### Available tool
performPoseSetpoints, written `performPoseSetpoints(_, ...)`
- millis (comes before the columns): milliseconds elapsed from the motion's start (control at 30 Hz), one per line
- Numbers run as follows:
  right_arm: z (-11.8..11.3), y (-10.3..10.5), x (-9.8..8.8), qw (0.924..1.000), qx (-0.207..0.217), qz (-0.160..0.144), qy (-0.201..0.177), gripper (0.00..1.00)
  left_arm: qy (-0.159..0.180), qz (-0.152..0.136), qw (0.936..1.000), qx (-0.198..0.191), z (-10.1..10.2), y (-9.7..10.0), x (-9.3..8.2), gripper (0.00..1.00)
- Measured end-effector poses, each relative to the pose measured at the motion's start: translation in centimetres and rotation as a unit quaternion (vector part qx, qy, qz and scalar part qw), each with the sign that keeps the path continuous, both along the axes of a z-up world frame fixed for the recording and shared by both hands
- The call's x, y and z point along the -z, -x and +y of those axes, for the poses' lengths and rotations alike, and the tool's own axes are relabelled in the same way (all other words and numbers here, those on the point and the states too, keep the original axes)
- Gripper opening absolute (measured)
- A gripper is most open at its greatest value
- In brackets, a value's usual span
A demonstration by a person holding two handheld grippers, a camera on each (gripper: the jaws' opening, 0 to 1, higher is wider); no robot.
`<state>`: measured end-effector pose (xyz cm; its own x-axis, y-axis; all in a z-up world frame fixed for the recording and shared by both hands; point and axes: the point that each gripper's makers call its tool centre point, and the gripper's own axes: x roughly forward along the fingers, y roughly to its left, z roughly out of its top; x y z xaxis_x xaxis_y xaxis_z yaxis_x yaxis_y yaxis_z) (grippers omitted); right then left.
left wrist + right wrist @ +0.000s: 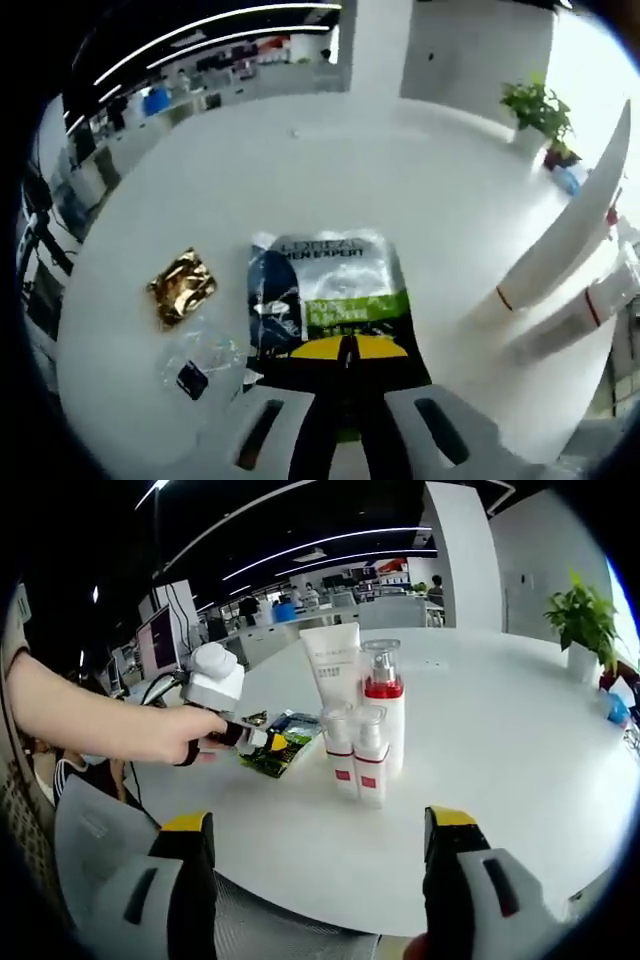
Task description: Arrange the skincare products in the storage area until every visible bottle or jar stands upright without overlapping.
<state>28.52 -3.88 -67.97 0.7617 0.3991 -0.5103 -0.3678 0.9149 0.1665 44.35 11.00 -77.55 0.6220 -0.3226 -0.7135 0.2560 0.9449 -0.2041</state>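
Note:
A L'Oreal Men Expert sachet (330, 295) lies flat on the round white table (400, 180). My left gripper (346, 352) has its dark fingertips closed together on the sachet's near edge. In the right gripper view a hand holds that left gripper (262, 739) at the same sachet (285, 748). Right of it stand a white tube (332, 663), a pump bottle with a red band (384, 708) and two small red-labelled bottles (341, 752) (372, 758), all upright and close together. My right gripper (320, 855) is open near the table's front edge, nothing between its jaws.
A gold foil packet (182, 286) and a clear plastic sachet (200, 362) lie left of the L'Oreal sachet. Two white containers with red bands (560, 240) (585, 308) rise at the right. A potted plant (584, 620) stands at the table's far side. Office desks lie beyond.

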Motion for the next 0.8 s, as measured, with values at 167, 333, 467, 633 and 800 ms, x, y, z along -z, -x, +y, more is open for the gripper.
performPoseSetpoints(167, 0.0, 0.0, 0.0, 1.0, 0.001, 0.0, 0.0, 0.86, -0.051, -0.025, 0.9962, 0.066, -0.5, 0.4, 0.1, 0.0)
performPoseSetpoints(333, 0.0, 0.0, 0.0, 1.0, -0.001, 0.001, 0.0, 0.87, -0.085, -0.096, 0.9859, 0.107, 0.6, 0.4, -1.9, 0.0)
performPoseSetpoints(467, 0.0, 0.0, 0.0, 1.0, 0.0, 0.0, -0.001, 0.87, -0.046, -0.072, 0.9943, 0.064, 1.7, 0.9, -2.0, 0.22)
performPoseSetpoints(633, 0.0, 0.0, 0.0, 1.0, -0.001, 0.0, -0.001, 0.87, -0.046, -0.06, 0.9956, 0.054, 1.8, 1.2, -2.0, 0.65)
performPoseSetpoints(800, 0.0, 0.0, 0.0, 1.0, 0.001, 0.001, -0.001, 0.87, -0.04, -0.046, 0.9965, 0.057, 1.0, 1.1, -1.4, 0.85)
